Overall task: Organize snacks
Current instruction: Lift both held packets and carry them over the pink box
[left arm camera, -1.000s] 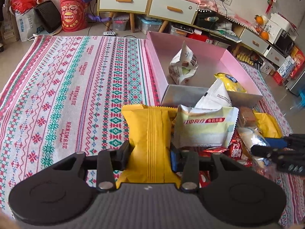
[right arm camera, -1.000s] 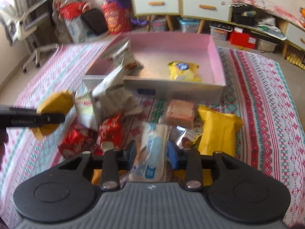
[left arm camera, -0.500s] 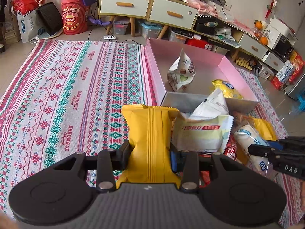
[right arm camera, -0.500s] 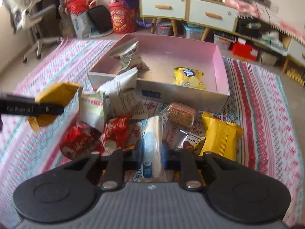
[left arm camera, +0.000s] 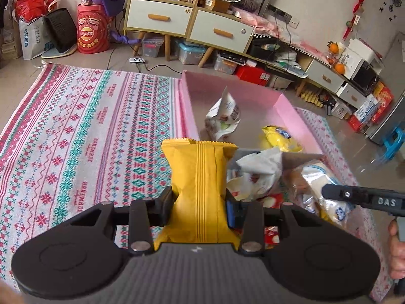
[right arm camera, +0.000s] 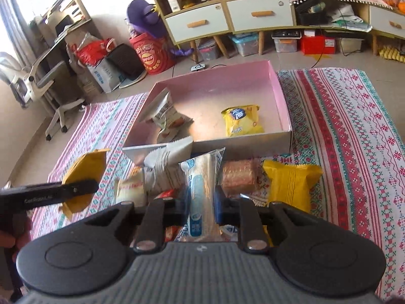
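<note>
My left gripper (left arm camera: 200,207) is shut on a yellow snack packet (left arm camera: 198,177), held above the rug; it also shows in the right wrist view (right arm camera: 84,174). My right gripper (right arm camera: 201,207) is shut on a clear blue-and-white packet (right arm camera: 201,185), lifted above the snack pile; it also shows in the left wrist view (left arm camera: 321,185). The pink box (right arm camera: 283,101) lies ahead with a white pouch (right arm camera: 164,116) and a yellow chip bag (right arm camera: 241,124) inside. Loose snacks lie before the box: a white packet (right arm camera: 167,162), a brown cracker pack (right arm camera: 238,177), a yellow packet (right arm camera: 291,185).
A patterned rug (left arm camera: 76,131) covers the floor. White drawer cabinets (left arm camera: 187,22) and storage bins stand behind the box. A red drum (left arm camera: 92,31) and bags sit at the back left. An office chair (right arm camera: 43,86) stands far left in the right wrist view.
Both grippers have risen with their packets. My right gripper closed on the blue-and-white packet and lifted it off the pile toward the box.
</note>
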Demonstrator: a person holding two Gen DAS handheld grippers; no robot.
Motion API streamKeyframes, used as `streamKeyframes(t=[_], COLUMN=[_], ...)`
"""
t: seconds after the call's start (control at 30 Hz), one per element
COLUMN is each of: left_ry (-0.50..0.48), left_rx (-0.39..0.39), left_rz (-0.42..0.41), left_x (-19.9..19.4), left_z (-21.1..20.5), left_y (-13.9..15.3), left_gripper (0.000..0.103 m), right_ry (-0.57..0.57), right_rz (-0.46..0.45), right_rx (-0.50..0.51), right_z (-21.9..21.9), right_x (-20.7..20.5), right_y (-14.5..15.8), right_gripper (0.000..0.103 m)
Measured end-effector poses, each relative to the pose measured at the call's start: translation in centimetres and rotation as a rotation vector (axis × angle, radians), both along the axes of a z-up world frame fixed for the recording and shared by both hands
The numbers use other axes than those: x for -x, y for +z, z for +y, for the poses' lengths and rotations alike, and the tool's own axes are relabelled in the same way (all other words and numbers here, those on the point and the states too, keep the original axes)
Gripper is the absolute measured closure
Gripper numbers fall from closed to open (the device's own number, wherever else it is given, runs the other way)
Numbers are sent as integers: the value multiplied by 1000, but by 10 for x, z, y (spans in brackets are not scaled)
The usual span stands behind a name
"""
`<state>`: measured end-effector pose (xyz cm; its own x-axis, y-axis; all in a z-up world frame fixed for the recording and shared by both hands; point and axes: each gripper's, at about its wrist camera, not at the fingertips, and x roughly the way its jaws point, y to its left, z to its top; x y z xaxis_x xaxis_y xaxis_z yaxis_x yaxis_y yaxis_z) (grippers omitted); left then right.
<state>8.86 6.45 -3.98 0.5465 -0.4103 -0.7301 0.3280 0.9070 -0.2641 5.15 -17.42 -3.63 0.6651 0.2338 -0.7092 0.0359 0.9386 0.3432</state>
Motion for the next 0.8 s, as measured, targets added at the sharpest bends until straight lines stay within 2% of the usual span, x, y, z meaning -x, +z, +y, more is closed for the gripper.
streamKeyframes(t=[0.2, 0.43, 0.8], left_ry=[-38, -78, -119], left_rx=[11, 32, -3], left_rz=[-21, -53, -49], left_x=[-11, -33, -77], left_z=[-19, -55, -121], left_y=[16, 29, 13], left_gripper=[57, 57, 57], right_ry=[-43, -102, -128], right_rz=[-26, -63, -45], right_rx=[-55, -55, -12], right_z=[-11, -29, -51], right_x=[-13, -40, -91], right_y=[14, 25, 14], right_gripper=[86, 86, 86])
